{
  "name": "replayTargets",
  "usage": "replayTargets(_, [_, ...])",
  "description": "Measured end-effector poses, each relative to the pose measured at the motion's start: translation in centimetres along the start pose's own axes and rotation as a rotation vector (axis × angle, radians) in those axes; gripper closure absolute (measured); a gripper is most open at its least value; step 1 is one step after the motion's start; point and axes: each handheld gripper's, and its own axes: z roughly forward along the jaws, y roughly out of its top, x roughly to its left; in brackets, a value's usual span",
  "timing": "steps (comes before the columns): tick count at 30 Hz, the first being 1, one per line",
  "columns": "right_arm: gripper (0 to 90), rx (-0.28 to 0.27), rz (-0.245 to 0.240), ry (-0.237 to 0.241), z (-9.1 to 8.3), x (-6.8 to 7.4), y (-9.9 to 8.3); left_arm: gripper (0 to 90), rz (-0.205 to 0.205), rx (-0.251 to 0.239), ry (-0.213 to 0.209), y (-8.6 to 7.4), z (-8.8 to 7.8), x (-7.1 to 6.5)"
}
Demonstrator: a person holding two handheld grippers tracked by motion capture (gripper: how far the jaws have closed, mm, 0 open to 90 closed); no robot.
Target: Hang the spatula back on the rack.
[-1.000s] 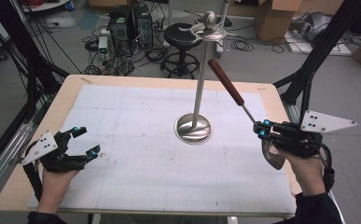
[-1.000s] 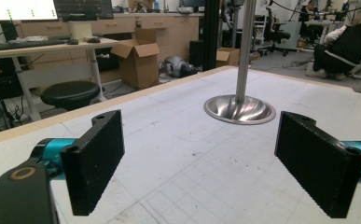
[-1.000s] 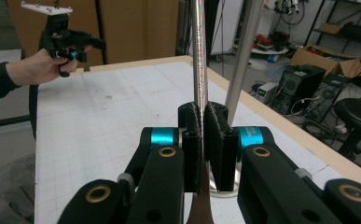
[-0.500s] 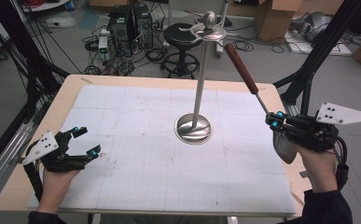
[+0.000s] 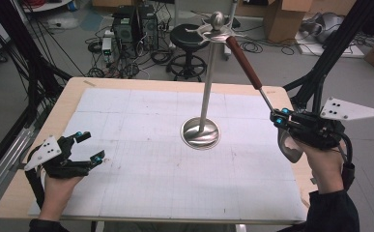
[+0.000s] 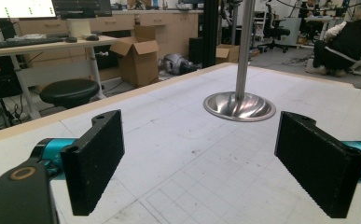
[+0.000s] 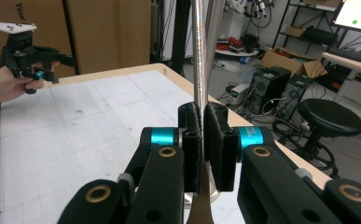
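Two tools work over one counter [image 5: 126,203]. The right tool [image 5: 280,119] is pressed together on the thin metal shank of a spoon [image 5: 245,63], whose bowl hangs below the hand while its red-brown handle rises up and away toward the head of the stand [image 5: 205,111]. The spoon's long axis thus runs diagonally — from the right edge of the counter up to the hooks at the stand's top, where the handle's end lies at, or just beside, one hook; contact cannot be told. The coming move, judged as hanging the spoon, turns on this line between handle end and hook. The right hand is far the nearer; the left tool [image 5: 89,145] rests spread and empty at the near left corner, well apart from the stand.

The high view gives the whole spoon and the stand's head. The right gripper view shows the jaws shut on the shank [image 7: 201,93] at close range. The left gripper view shows both pads [image 6: 94,163] wide apart, with only the stand's base [image 6: 239,105] and lower pole beyond.
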Motion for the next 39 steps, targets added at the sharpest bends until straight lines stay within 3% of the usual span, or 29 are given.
replayTargets(18, [85.3, 0.014, 0.008, -0.023, 0.2, -0.3, -0.8, 16.3, 0.002, 0.009, -0.003, -0.1, 0.2, -0.1])
replayTargets(39, [85.3, 0.058, 0.017, -0.03, 2.5, -0.2, -1.1, 16.3, 0.001, 0.012, -0.007, -0.1, 0.3, -0.2])
